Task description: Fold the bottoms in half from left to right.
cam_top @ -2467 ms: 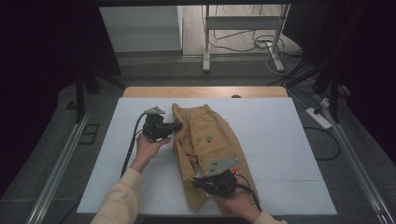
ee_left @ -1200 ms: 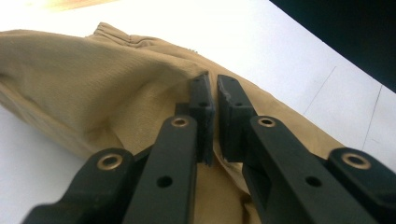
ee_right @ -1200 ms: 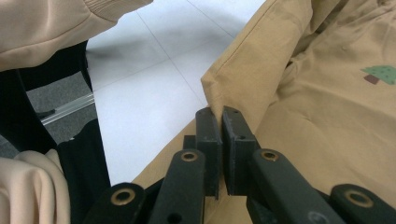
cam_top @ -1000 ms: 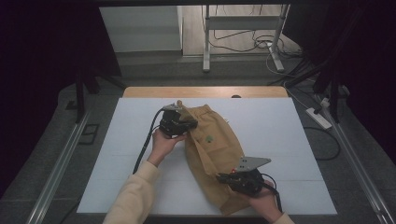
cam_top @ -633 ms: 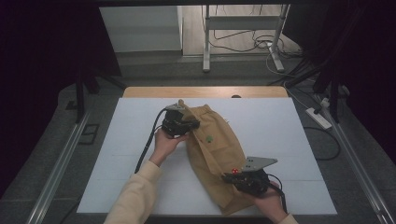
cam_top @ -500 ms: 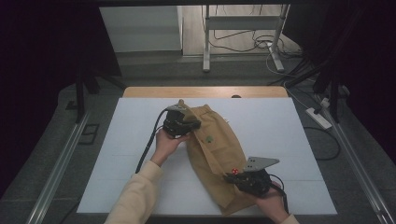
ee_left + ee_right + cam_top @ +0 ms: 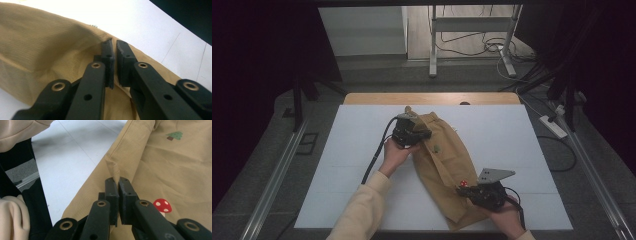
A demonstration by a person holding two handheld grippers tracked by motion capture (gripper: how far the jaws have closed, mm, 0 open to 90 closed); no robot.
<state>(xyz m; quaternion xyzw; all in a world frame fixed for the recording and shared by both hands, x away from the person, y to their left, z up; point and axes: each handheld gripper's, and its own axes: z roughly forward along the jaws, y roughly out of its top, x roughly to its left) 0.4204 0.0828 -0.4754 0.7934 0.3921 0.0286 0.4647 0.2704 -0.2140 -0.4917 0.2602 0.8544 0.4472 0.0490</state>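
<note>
Trousers (image 7: 443, 165) now lie slanted on the table (image 7: 342, 150), swung round since earlier. Left gripper (image 7: 419, 136) pinches the waist, right gripper (image 7: 466, 189) a leg fold; likely straightening for folding.

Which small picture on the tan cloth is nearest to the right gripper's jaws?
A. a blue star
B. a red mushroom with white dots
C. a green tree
B: in the right gripper view, the red mushroom on the tan cloth lies just beside the right gripper; the tree sits farther off.
</note>
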